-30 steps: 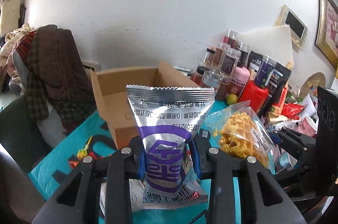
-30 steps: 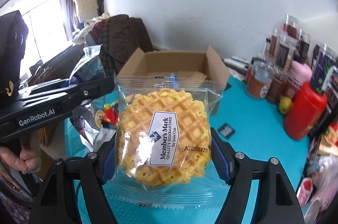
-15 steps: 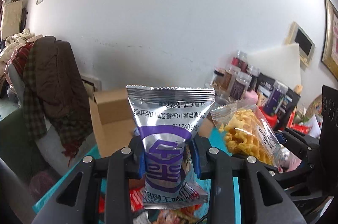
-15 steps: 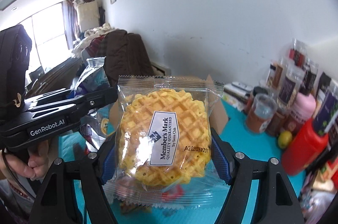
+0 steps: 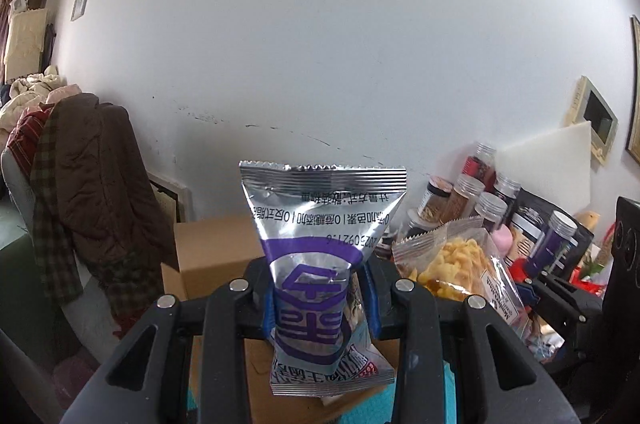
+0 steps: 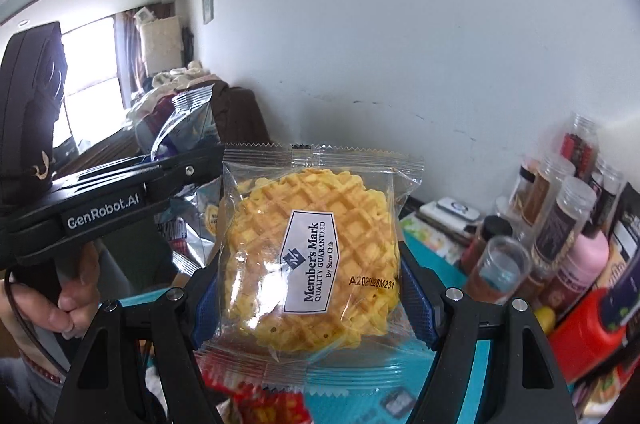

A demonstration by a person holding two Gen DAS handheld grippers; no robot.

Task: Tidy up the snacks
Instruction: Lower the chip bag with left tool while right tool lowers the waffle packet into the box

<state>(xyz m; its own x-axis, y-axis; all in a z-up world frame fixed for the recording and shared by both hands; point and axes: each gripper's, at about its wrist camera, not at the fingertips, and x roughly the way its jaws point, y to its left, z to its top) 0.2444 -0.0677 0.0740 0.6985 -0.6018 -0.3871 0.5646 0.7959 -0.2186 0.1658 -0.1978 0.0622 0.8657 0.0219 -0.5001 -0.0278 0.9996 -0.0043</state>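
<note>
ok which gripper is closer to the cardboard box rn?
Left. The left gripper, shut on the silver purple pouch, is right over the cardboard box. The right gripper, holding the waffle pack, sits further off to the side.

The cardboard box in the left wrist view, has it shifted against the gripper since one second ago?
Yes. The box sits lower, now behind the left gripper.

Glossy foil pouch (image 5: 316, 264), matt cardboard box (image 5: 216, 248)

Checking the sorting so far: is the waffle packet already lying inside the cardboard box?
No: the waffle packet is held up off the table, pinched at both side edges by the right claw.
</note>
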